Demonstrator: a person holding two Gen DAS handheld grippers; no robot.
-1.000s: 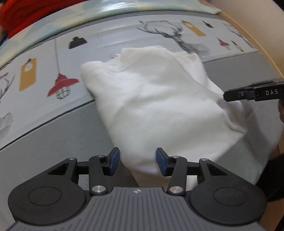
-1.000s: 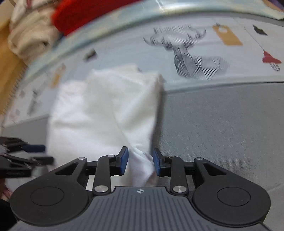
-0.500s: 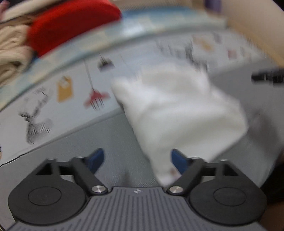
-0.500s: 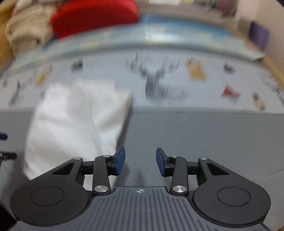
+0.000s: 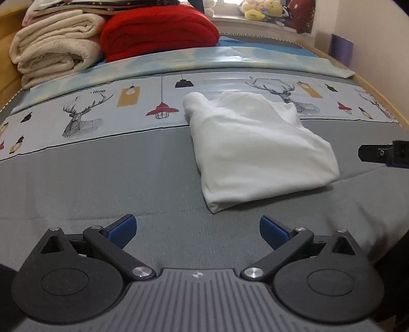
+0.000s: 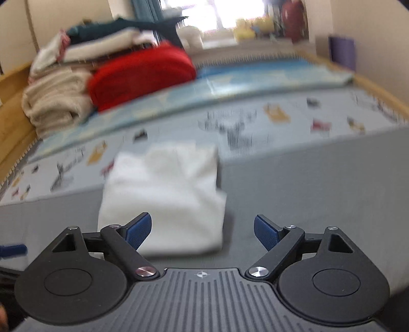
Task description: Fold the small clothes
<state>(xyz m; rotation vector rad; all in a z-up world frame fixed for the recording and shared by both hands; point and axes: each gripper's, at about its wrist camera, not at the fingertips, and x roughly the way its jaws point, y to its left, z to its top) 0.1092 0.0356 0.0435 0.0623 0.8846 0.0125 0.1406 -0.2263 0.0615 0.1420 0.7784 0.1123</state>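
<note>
With the left gripper (image 5: 198,227) and right gripper (image 6: 202,228) both opening wide and empty, the folded white garment (image 5: 258,150) lies loose mid-bed, so its puffy near edge could spring open.

You're facing a bed (image 5: 107,178) with a grey cover and a printed band of deer and lamps (image 5: 84,117). Folded cream blankets (image 5: 53,51) and a red one (image 5: 158,30) sit at its far end. Beyond, a bright windowsill (image 5: 255,21) holds soft toys (image 5: 258,10); the walls are cream.
</note>
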